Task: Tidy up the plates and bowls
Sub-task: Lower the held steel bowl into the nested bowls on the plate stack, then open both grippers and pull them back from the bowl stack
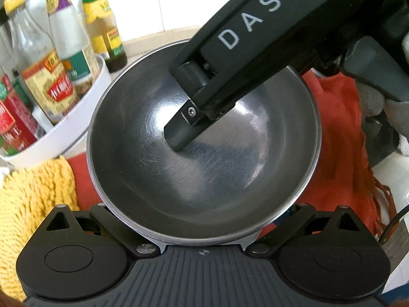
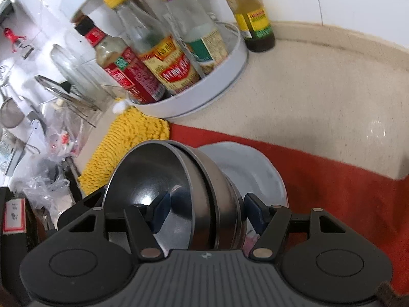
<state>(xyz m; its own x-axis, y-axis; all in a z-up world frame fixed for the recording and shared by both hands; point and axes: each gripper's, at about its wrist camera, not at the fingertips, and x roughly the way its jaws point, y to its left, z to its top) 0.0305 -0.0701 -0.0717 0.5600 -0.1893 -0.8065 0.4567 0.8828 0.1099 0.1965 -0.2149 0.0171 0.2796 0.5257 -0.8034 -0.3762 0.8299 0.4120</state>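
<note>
A stack of nested steel bowls [image 2: 199, 192] hangs tilted on its side over the red cloth [image 2: 332, 179]. My right gripper [image 2: 208, 212] is shut on it, with one pad inside the top bowl and the other against the outer wall. In the left wrist view the top bowl [image 1: 204, 174] fills the middle, and the right gripper's inner finger [image 1: 179, 133] rests on its bottom. Of my left gripper only the link arms [image 1: 107, 220] show. The bowl hides its fingers. A white plate [image 2: 250, 168] lies on the cloth behind the stack.
A white round tray [image 2: 225, 81] of sauce bottles stands at the back left, with another bottle [image 2: 253, 20] beside it on the beige counter [image 2: 319, 89]. A yellow knitted mat [image 2: 133, 133] lies left of the cloth. Jars, a strainer and plastic bags crowd the far left.
</note>
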